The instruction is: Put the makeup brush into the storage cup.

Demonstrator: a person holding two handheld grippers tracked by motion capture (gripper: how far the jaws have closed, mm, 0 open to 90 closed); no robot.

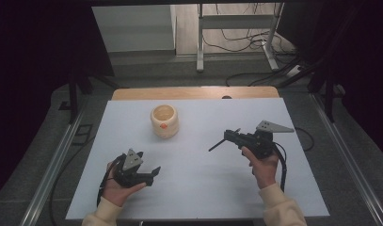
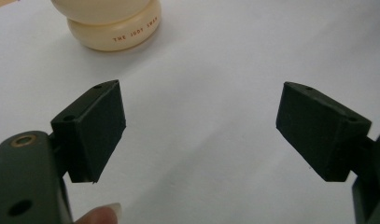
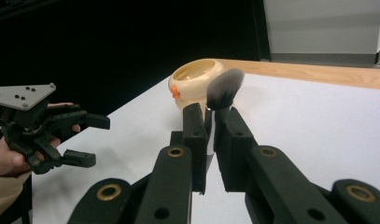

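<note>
High view: the cream pot [image 1: 164, 120] stands on the tabletop [image 1: 203, 188], well apart from both tools. Left gripper view: the left hand-held gripper [image 2: 199, 126] is released, empty. Right gripper view: the right hand-held gripper [image 3: 211, 135] clamps a makeup brush [image 3: 223, 88]; presumably lower it upright into the pot mouth.

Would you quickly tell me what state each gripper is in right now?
Left gripper: open, holding nothing, over the white table.
Right gripper: shut on a makeup brush, bristles pointing toward the cream pot.
</note>
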